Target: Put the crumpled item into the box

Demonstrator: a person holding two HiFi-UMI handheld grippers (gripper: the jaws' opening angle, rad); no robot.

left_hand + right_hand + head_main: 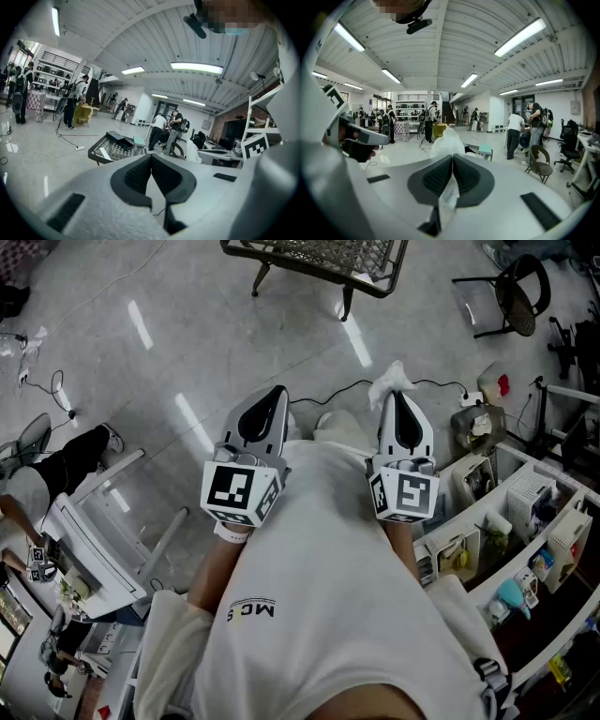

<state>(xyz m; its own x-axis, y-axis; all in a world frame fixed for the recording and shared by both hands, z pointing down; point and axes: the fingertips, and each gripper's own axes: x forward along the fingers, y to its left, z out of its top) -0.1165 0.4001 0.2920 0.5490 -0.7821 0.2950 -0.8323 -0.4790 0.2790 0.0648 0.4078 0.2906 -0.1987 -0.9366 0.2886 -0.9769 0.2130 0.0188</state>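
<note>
The crumpled item (394, 379), a wad of thin white paper or tissue, sits pinched in the right gripper (397, 396), whose jaws press together on it so that a tuft puffs out past the tips and a strip shows low in the gap between the pads in the right gripper view; that grip looks firm enough for carrying such a light thing. The left gripper (277, 392) has its jaws closed on each other with nothing between them. Both tools are held close in front of the person's chest, side by side and pointing forward across the room, which reads as a carrying pose, not a placing one. No box can be picked out for certain, so the drop seems some way off. Ahead stands a low mesh table (319, 257) with a few flat things on it, too small to name. The floor (169, 352) is glossy grey and mirrors the ceiling strip lights; a cable (342, 390) trails over it. Shelves (525, 512) of small bins line the person's right, a folding chair (541, 163) stands apart, and people (516, 133) work in the open hall
</note>
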